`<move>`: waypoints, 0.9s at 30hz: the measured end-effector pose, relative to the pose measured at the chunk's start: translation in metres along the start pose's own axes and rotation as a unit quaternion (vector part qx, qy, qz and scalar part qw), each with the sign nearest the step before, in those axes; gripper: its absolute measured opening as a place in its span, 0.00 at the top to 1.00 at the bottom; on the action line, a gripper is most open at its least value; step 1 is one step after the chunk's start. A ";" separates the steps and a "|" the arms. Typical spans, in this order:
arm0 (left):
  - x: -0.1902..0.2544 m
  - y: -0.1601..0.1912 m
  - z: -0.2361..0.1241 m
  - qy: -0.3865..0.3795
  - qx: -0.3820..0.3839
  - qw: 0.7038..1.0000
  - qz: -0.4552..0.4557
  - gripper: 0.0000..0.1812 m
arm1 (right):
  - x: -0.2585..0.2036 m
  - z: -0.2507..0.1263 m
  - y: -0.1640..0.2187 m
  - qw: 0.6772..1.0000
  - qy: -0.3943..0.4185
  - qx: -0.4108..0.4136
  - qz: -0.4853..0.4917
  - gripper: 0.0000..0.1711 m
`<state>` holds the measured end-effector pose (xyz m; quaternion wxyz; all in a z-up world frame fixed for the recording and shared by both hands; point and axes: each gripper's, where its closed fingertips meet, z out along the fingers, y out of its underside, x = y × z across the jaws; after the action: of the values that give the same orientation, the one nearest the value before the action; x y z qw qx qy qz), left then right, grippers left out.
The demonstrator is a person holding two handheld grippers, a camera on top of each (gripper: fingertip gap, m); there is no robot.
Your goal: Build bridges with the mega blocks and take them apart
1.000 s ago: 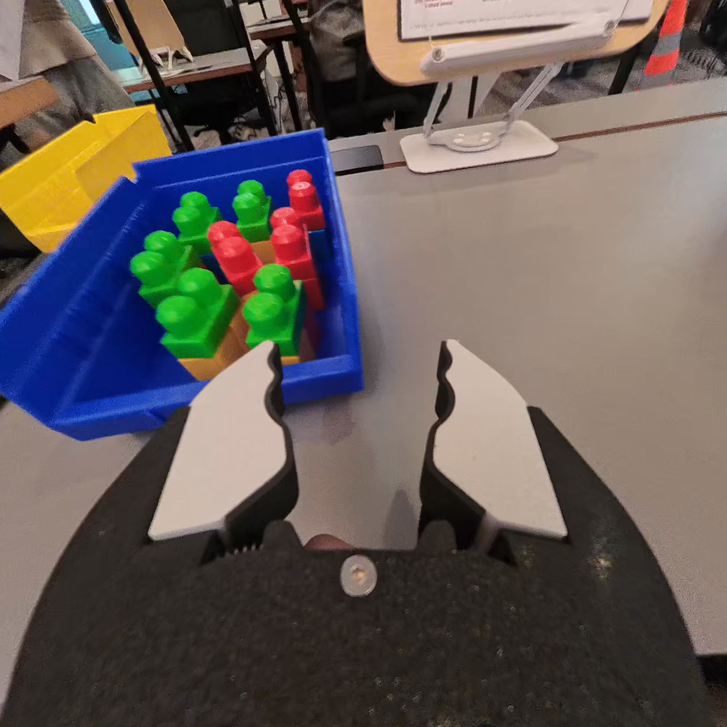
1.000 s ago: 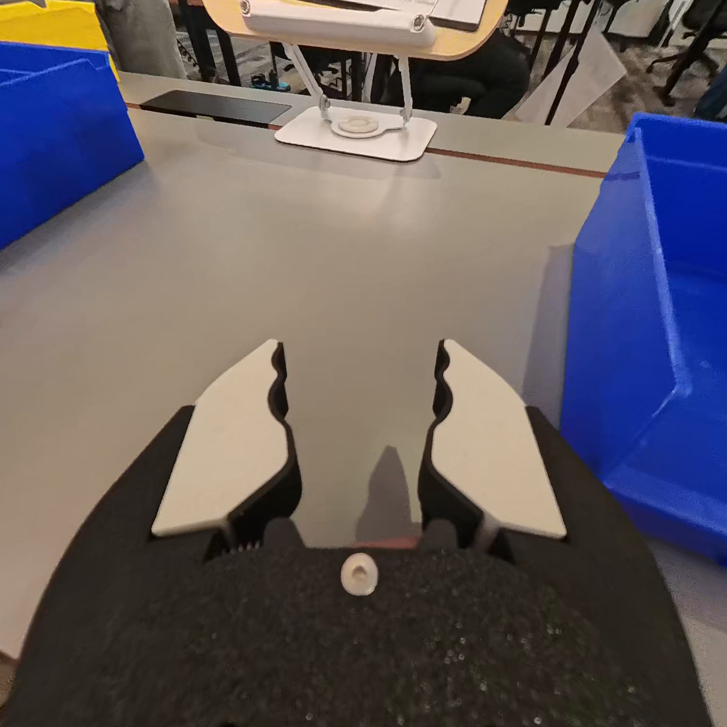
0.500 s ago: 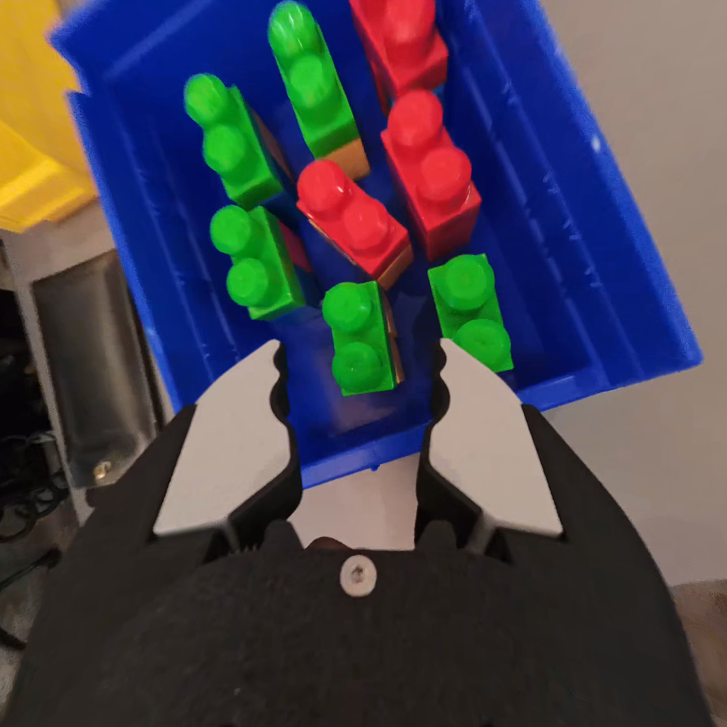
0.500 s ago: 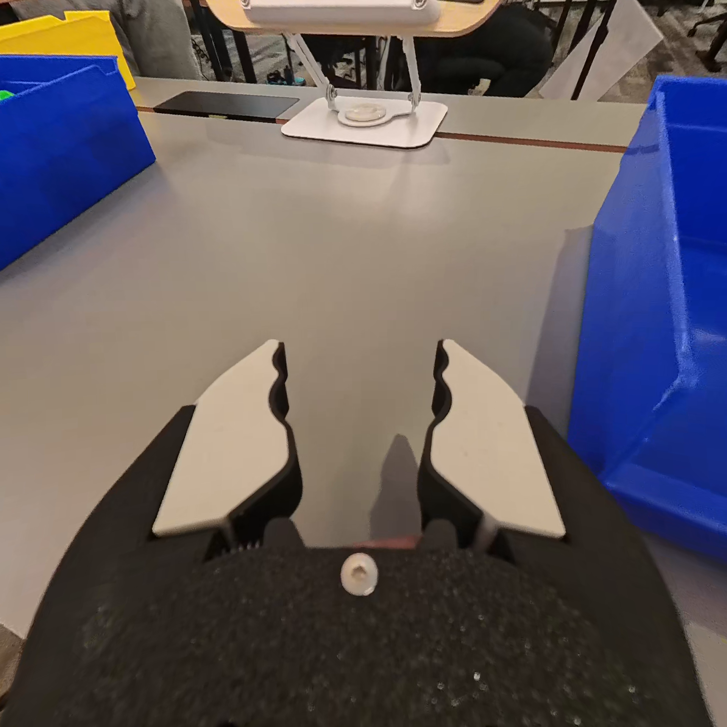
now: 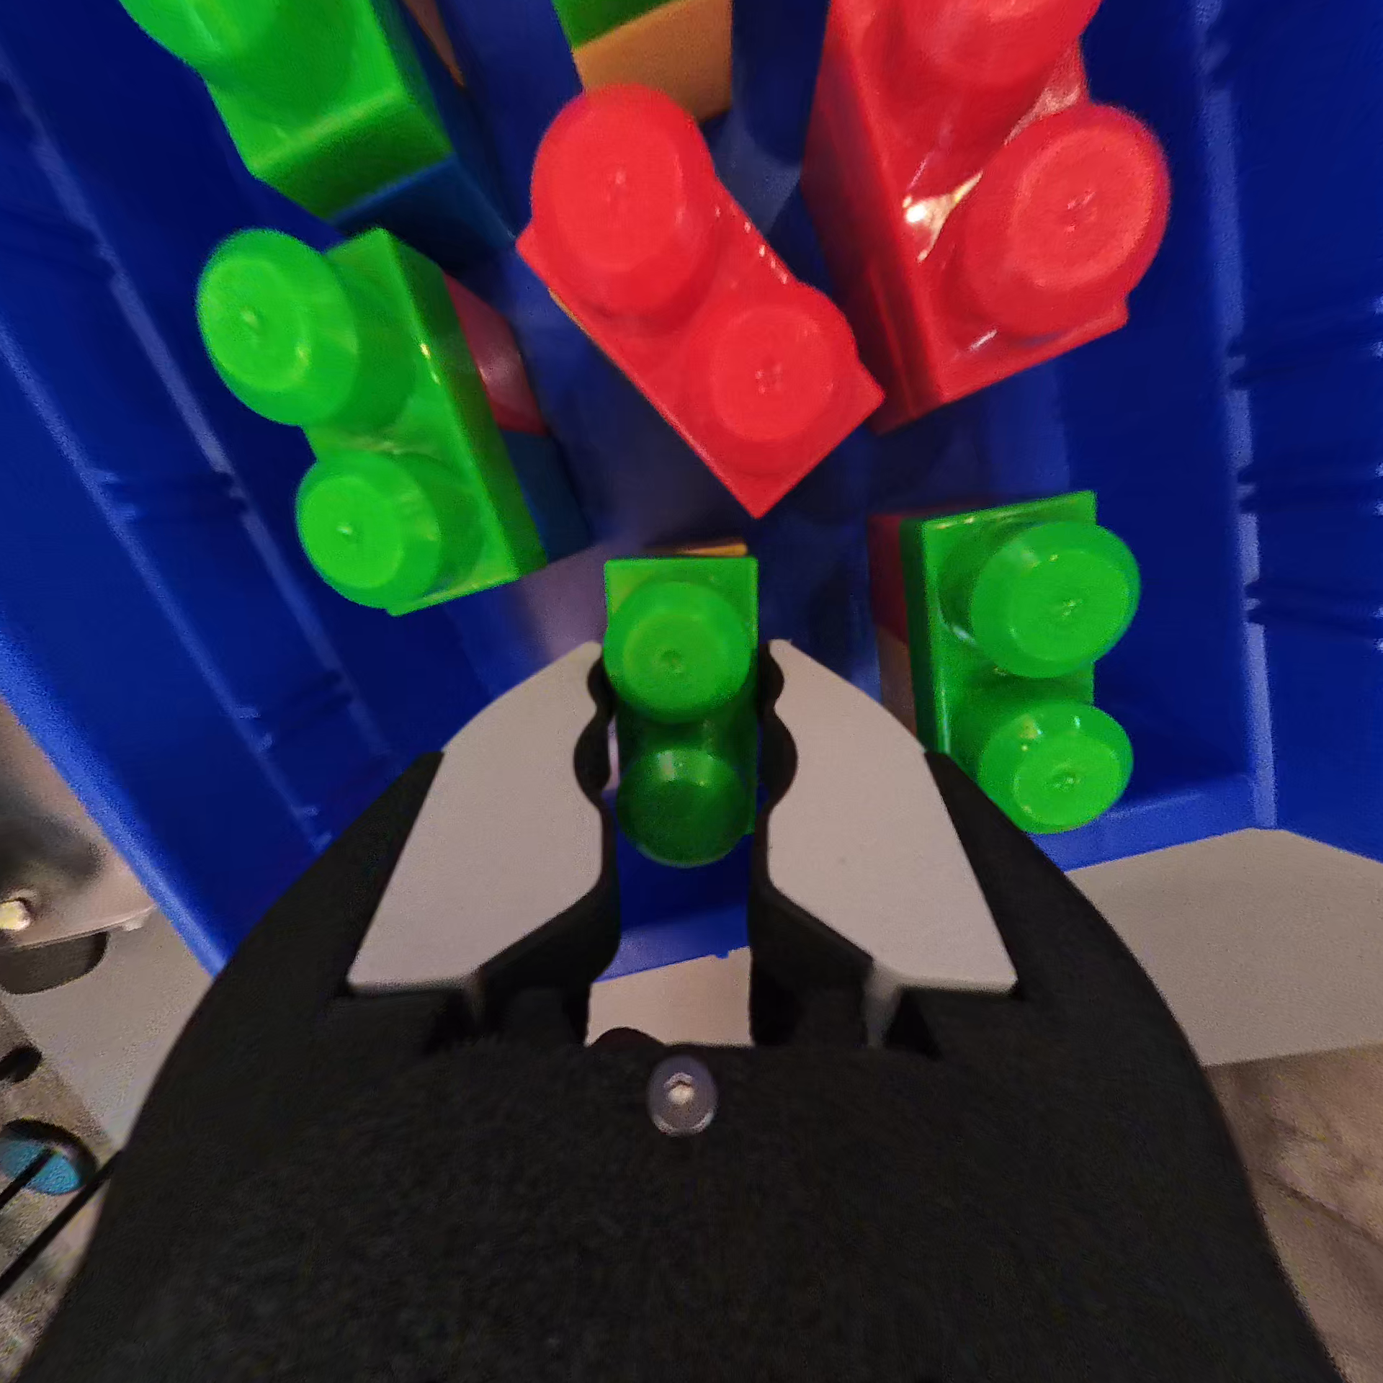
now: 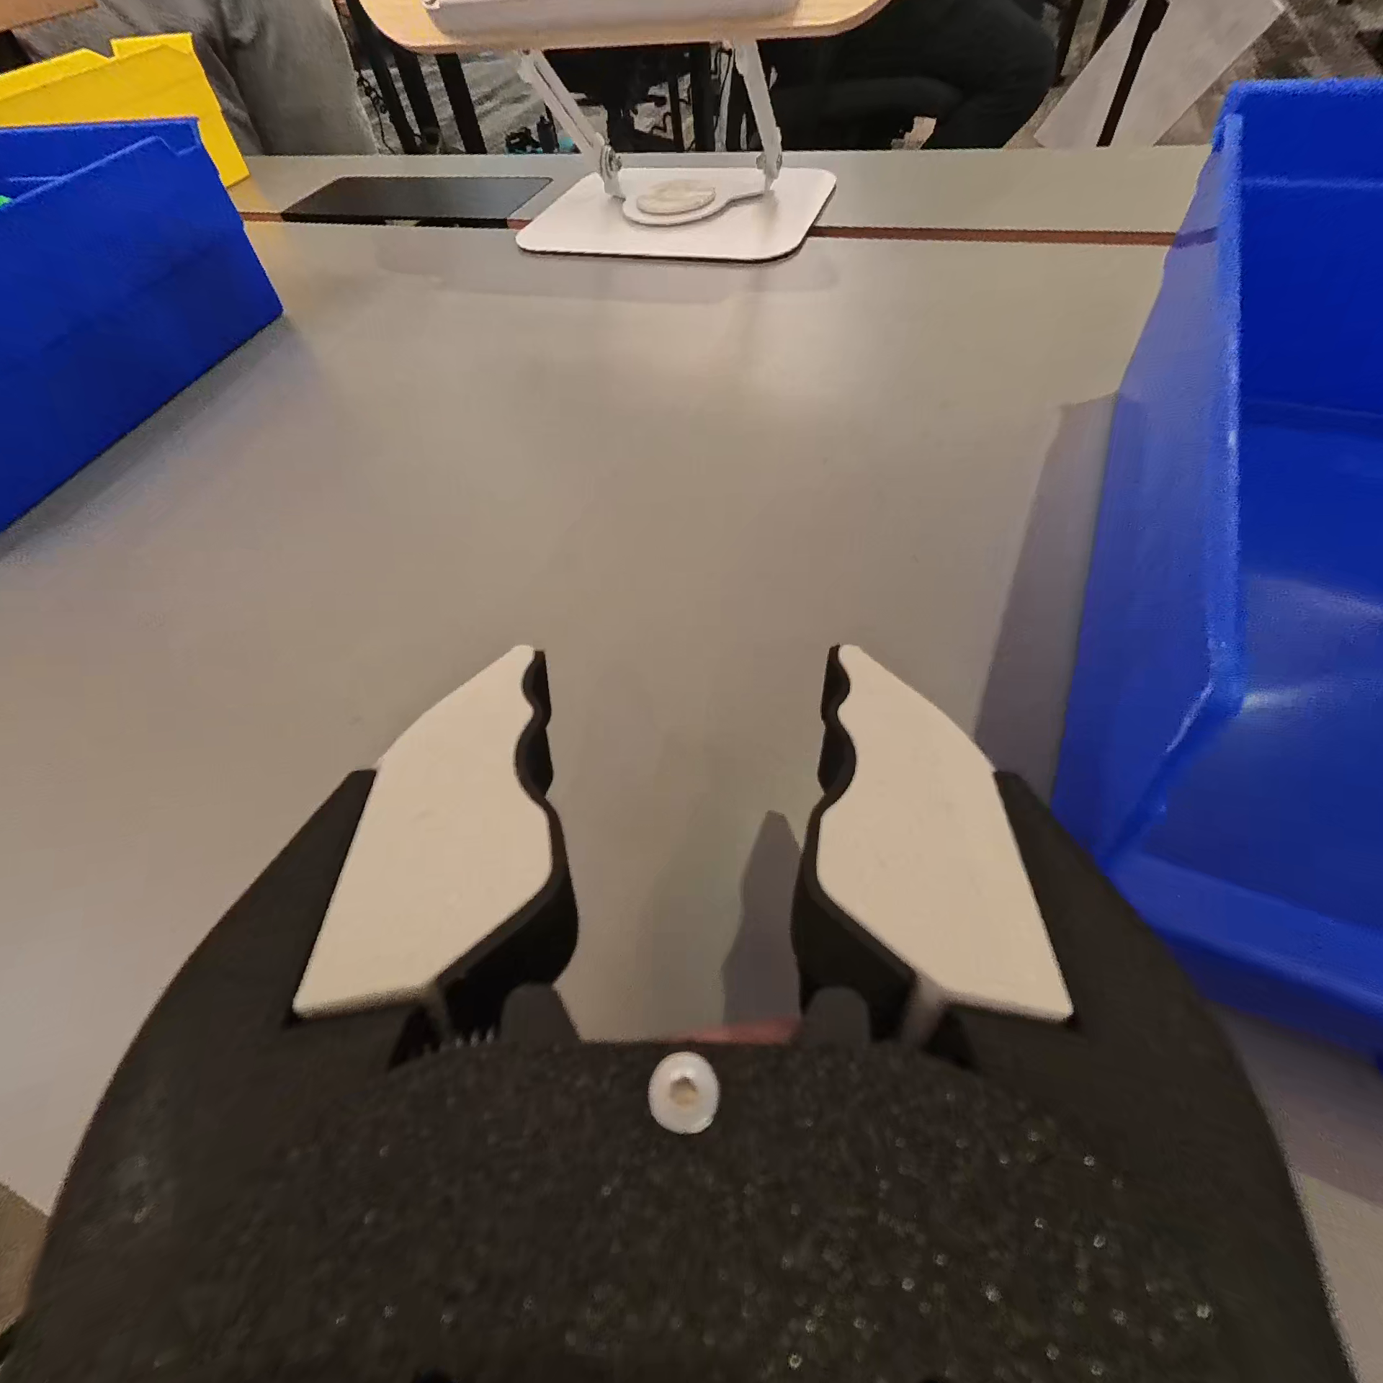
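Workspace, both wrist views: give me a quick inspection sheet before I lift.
Surface: grey table, bare in the middle.
Job's things: green block between the left fingers, inside the left bin; more green and red blocks around it. Right bin shows no blocks in its visible part.
Clutter: white stand, black slab, yellow bin.
Grippers: left gripper closed on the green block; right gripper open, empty, over the table.
Cables: dark cords at the left view's lower left edge.
Surroundings: seated people, other desks.
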<state>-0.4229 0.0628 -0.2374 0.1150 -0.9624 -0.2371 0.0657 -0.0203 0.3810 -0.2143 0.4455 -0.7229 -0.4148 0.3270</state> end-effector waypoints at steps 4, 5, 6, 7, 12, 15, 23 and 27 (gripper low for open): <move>-0.003 0.001 0.001 0.005 -0.009 1.000 0.002 0.80 | -0.002 0.000 0.001 1.000 -0.005 -0.002 -0.001 0.60; -0.004 0.001 0.001 0.005 -0.007 1.000 0.001 0.80 | -0.004 0.000 0.001 1.000 -0.006 -0.003 -0.001 0.60; -0.004 0.001 0.001 0.005 -0.006 1.000 0.005 0.80 | -0.004 0.000 0.001 1.000 -0.007 -0.004 -0.002 0.60; -0.004 0.001 0.000 0.002 -0.003 1.000 0.012 0.80 | -0.005 0.000 0.001 1.000 -0.007 -0.004 -0.004 0.60; -0.010 -0.005 -0.014 -0.024 0.044 0.998 0.043 0.80 | -0.011 -0.001 -0.003 1.000 -0.013 0.001 -0.011 0.61; -0.008 -0.019 -0.047 -0.024 0.113 0.992 0.052 0.80 | -0.017 -0.002 -0.006 1.000 -0.021 0.007 -0.021 0.62; 0.078 -0.042 -0.167 0.091 0.381 0.913 0.113 0.80 | -0.042 -0.003 -0.018 0.995 -0.052 0.049 -0.064 0.62; 0.129 -0.037 -0.179 0.092 0.452 0.880 0.113 0.80 | -0.047 0.000 -0.026 0.994 -0.044 0.066 -0.071 0.60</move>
<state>-0.2936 0.1219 -0.0645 0.5504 -0.8279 -0.0599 0.0892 -0.0489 0.3455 -0.1857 0.4961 -0.6455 -0.4615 0.3526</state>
